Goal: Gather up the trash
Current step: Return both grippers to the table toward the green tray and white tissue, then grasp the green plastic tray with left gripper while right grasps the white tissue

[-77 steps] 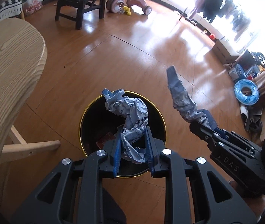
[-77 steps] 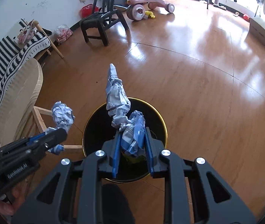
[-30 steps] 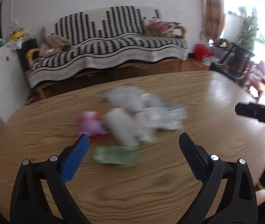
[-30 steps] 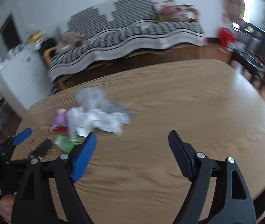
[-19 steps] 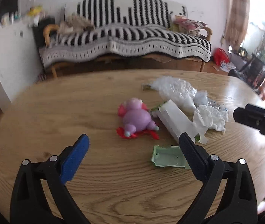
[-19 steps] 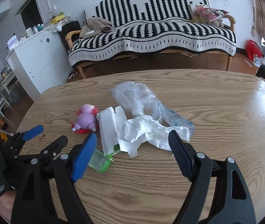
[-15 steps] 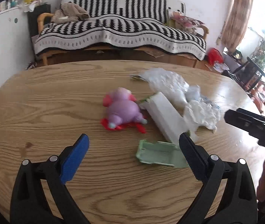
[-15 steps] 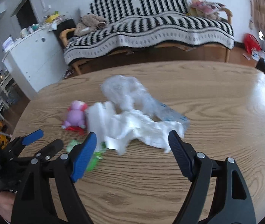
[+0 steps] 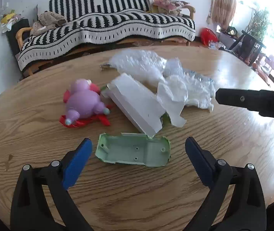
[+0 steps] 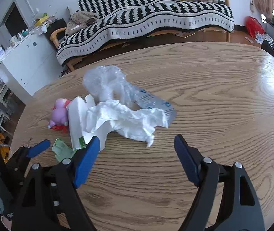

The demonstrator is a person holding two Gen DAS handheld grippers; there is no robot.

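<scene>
Both tongs hover wide open over the table: left tongs by the green tray, right tongs near the tissue.

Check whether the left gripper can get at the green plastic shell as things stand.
Probably yes. The left gripper is open, and the green plastic shell lies flat on the table between its fingers; only the white carton overlaps its far edge.

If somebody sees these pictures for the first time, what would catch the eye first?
Probably the purple plush toy on the wooden table, left of a heap of white crumpled paper and clear plastic. A green plastic shell lies just ahead of the open left gripper.
</scene>
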